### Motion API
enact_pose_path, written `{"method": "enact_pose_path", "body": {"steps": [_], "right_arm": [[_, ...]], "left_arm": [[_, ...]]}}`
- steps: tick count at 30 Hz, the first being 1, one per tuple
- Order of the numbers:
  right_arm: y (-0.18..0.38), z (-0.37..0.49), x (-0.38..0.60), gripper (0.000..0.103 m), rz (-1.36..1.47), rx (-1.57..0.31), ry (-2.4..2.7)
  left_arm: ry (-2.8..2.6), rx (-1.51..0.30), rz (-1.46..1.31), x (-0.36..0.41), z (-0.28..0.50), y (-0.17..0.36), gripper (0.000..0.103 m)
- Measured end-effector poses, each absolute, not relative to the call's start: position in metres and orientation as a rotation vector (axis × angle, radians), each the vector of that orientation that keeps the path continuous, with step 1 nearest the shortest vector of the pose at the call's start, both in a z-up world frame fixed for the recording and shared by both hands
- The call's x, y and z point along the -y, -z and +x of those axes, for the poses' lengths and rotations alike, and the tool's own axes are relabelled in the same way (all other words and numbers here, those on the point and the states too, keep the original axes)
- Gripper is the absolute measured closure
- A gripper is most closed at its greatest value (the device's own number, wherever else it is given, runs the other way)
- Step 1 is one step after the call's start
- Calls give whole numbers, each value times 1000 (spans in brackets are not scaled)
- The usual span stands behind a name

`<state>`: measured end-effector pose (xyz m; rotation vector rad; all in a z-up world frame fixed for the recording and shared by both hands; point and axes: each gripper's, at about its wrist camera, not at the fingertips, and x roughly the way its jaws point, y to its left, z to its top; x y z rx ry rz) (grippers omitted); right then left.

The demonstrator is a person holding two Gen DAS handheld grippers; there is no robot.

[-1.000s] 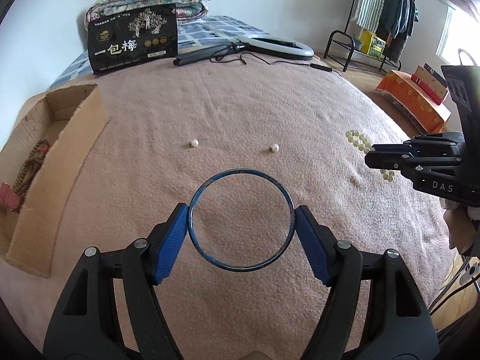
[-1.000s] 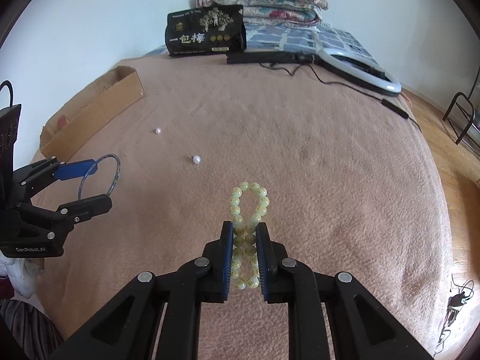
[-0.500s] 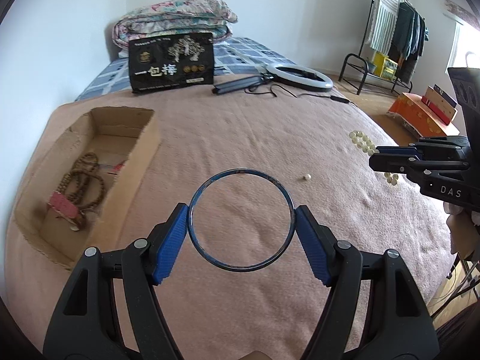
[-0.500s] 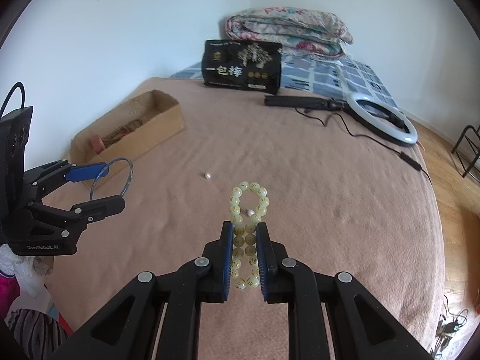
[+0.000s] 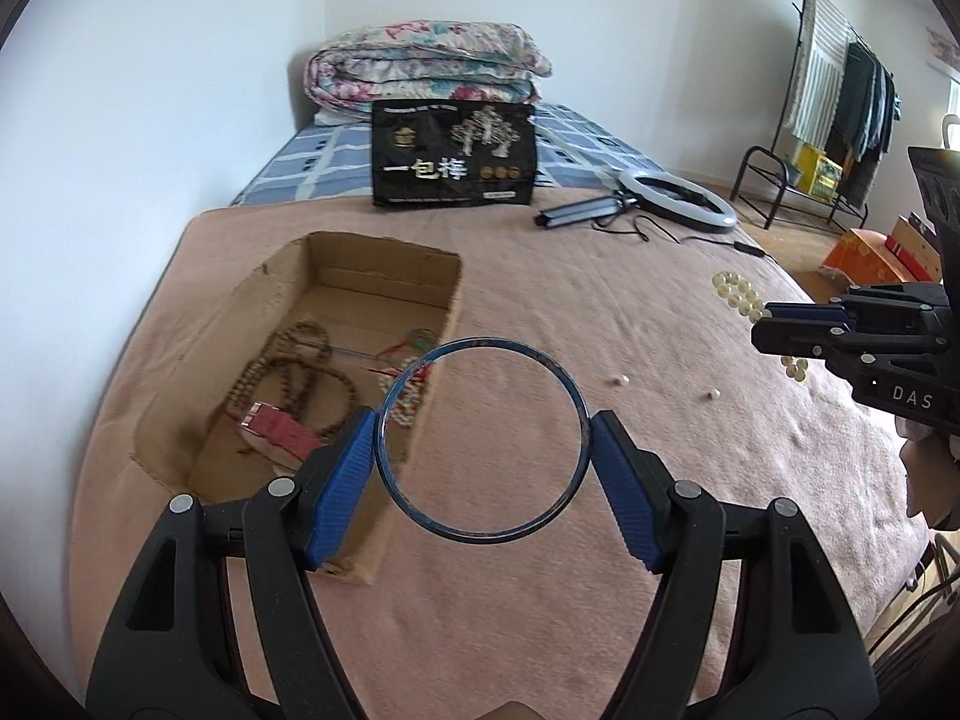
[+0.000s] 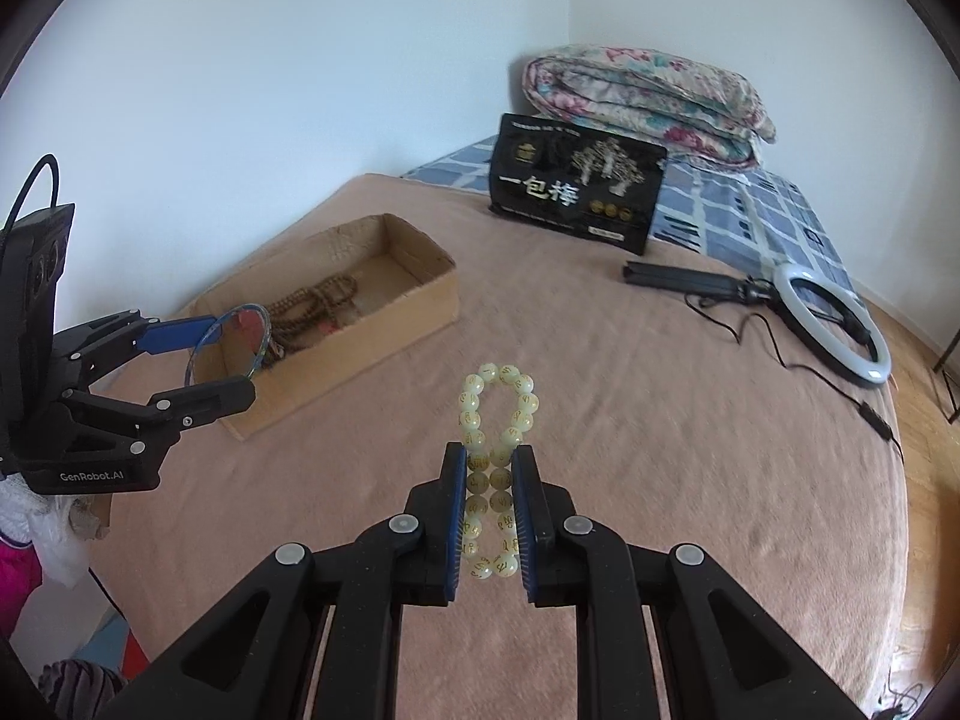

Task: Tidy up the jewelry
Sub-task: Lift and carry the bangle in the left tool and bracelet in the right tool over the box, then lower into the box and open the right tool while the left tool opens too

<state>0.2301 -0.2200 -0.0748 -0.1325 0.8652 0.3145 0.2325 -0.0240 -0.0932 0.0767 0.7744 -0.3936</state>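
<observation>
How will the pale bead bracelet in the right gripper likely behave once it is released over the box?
The bead bracelet looks floppy: pinched by the right gripper, it folds into a figure-eight. It would probably drop in a heap inside the cardboard box. Its round, glossy beads may slip or roll slightly.

Bed covered w/ a pink blanket (image 5: pixel 540 312): matt, nubby cloth. Box (image 5: pixel 384 264): plain brown cardboard, matt, edges roughly torn. Bangle (image 5: pixel 483 441): thin, dark blue, smooth, glossy rim. Bead bracelet (image 6: pixel 498 420): pale, translucent, polished beads w/ gold markings. Gripper pads (image 5: pixel 345 480): blue, ribbed, rubber-like; gripper arms matt black plastic w/ metal-looking rivets. Black bag (image 6: pixel 576 183): glossy printed surface. Quilt (image 5: pixel 426 69): soft floral cloth, folded. Ring light (image 6: pixel 831 324): smooth white plastic.
</observation>
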Motion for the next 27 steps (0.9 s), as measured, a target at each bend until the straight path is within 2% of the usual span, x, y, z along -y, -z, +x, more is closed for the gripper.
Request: {"method": "enact_pose_path", "body": {"steps": [14,27], "right_arm": [[73,298,158,90,-124,-848,-391],[89,347,118,90,-108,-867,-421]], "left_arm": [[318,-771,52,-25,277,94,29],[295,-791,38,-40,308,107,29]]}}
